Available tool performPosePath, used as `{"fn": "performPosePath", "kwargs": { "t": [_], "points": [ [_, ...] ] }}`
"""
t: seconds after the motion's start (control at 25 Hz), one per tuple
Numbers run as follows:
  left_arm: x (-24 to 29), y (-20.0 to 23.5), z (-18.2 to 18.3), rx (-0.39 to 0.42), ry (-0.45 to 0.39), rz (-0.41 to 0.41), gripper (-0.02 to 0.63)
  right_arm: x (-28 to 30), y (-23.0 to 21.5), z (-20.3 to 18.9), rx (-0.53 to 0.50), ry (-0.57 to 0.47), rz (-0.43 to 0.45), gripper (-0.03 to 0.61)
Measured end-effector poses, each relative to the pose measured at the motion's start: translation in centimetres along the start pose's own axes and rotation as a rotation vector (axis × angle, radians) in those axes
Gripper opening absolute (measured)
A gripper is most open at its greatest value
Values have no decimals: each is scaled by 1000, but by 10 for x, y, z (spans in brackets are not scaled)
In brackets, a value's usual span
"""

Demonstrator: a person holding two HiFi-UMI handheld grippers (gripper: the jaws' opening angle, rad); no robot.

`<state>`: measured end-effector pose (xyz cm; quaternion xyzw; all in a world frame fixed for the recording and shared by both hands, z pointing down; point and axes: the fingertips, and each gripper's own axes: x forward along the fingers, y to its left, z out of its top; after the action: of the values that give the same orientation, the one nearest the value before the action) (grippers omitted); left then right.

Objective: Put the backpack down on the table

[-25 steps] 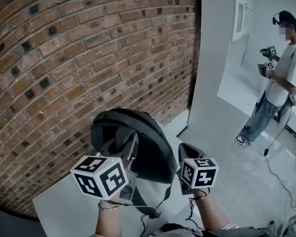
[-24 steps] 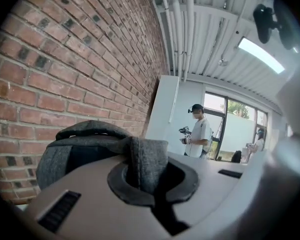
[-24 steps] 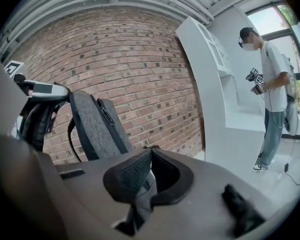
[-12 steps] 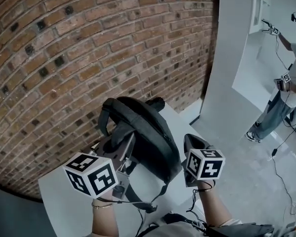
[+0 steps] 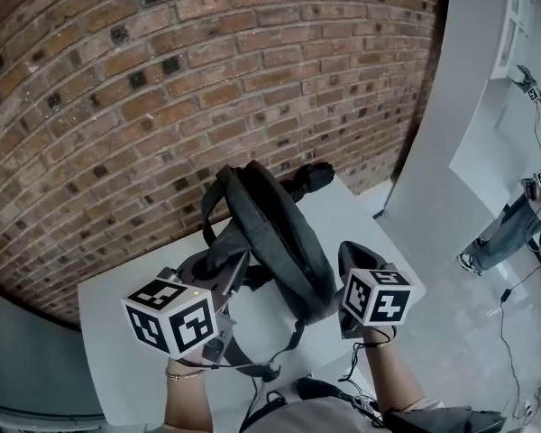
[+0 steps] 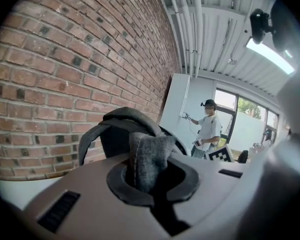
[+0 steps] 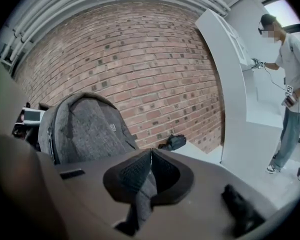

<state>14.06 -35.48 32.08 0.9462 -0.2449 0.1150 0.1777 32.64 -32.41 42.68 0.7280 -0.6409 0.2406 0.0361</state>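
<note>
A grey backpack [image 5: 272, 233] hangs upright over the white table [image 5: 117, 332], close to the brick wall; I cannot tell whether its base touches the top. My left gripper [image 5: 234, 274] is at its left side, shut on a grey shoulder strap [image 6: 146, 156] that fills the gap between the pads. The right gripper [image 5: 344, 258] is at the bag's right side, shut on another grey strap [image 7: 142, 186] that runs down between its pads. In the right gripper view the backpack [image 7: 82, 129] stands just left of the jaws.
A small dark object [image 5: 308, 177] lies at the table's far corner by the brick wall [image 5: 162, 79]. A white partition [image 5: 451, 124] stands to the right. Beyond it a person [image 7: 290, 79] stands on the grey floor with cables trailing.
Both grippers have carried the backpack forward over the table toward the wall and a little lower. The bag now sits further onto the tabletop, and the person at right has shifted toward the frame's edge.
</note>
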Motion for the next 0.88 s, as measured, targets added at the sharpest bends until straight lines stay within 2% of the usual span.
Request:
{"fn": "performPosePath", "kwargs": {
  "t": [0.2,0.4,0.68,0.88],
  "points": [
    [-27,23,-19,-15,6,74,15,1,34,-5,-28,9,38,31],
    [-50,42,-36,-35,8,111,15,3,63,-21,-40,32,71,31],
    [-71,44,-59,33,49,150,15,-1,87,-27,-64,36,100,31],
    [-87,58,-67,-17,40,201,18,-6,99,-25,-78,34,106,31]
  ]
}}
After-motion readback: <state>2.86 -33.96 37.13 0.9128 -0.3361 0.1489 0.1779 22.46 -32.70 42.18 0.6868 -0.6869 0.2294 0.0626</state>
